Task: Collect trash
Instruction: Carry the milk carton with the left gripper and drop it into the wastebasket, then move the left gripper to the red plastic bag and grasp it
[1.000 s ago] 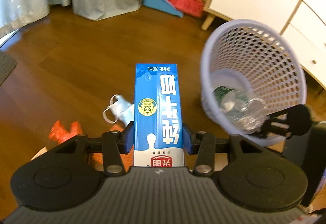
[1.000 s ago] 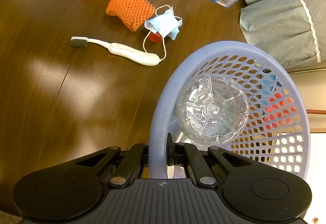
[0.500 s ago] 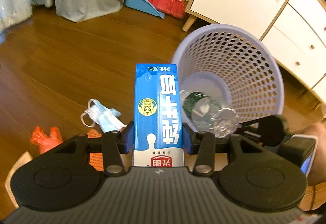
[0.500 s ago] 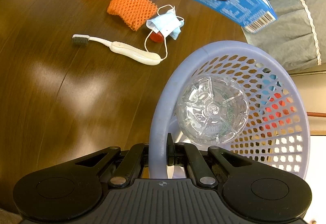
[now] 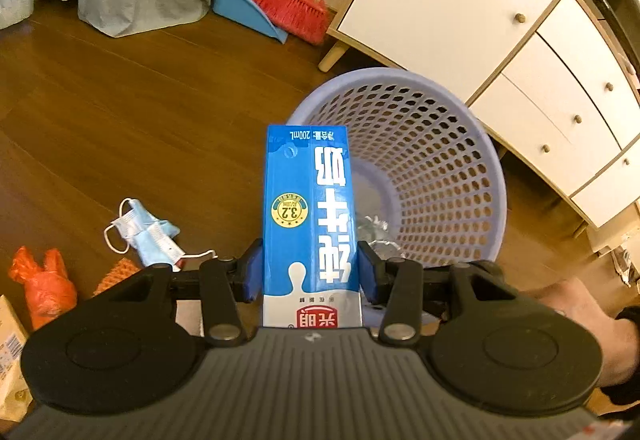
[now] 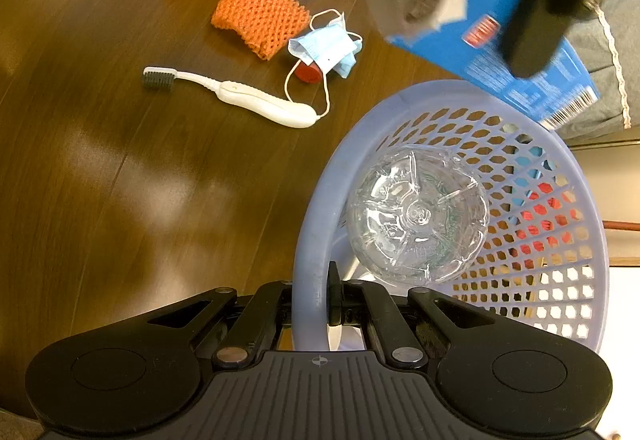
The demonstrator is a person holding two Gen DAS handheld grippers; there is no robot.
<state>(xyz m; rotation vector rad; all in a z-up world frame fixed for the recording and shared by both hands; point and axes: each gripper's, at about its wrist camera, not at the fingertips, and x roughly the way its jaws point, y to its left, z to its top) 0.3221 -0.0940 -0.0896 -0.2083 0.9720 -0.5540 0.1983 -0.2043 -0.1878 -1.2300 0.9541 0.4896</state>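
Carton above basket

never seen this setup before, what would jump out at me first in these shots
The blue milk carton clamped in the left gripper, poised at the tilted lavender basket. The right gripper pinches the basket's rim, a clear bottle inside. Beyond lie a toothbrush, mask and orange netting.

Two close, downward wrist views sharing the basket.

A blue milk carton, held printed-side up, hangs over the tilted lilac mesh basket containing a clear bottle.
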